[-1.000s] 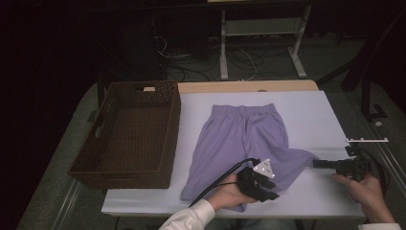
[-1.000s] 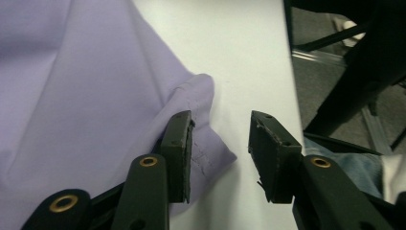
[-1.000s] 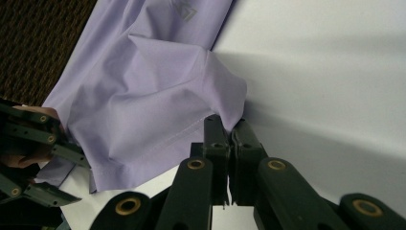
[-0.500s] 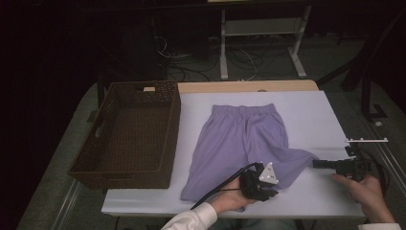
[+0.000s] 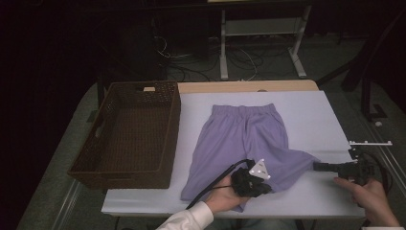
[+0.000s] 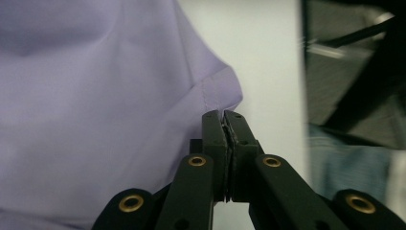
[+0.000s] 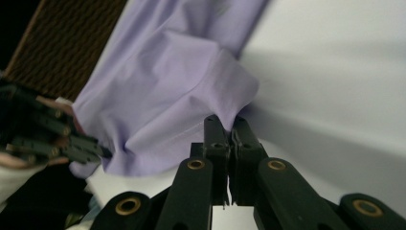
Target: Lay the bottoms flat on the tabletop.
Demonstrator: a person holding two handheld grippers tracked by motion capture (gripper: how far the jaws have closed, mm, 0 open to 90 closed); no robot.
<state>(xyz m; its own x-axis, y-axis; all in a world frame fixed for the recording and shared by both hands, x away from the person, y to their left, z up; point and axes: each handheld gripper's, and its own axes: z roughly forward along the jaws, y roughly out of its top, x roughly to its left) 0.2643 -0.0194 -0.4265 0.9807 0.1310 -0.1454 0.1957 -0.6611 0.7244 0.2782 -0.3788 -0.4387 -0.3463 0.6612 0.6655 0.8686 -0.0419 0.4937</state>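
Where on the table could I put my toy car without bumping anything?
The table is bare right of the shorts, up to its far edge. The basket fills the left. The near edge is crowded: the left hand-held gripper and right hand-held gripper pinch the shorts there.

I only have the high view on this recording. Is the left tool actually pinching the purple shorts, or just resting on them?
Observer: It is pinching. In the left gripper view the left tool has its jaws shut on a hem corner of the purple shorts.
Operator: And the right one?
Observer: The right tool is also shut on a hem corner, which peaks up off the white table.
Operator: Is the basket in use?
Observer: The right gripper view catches just a corner of the wicker basket, with nothing visible there.
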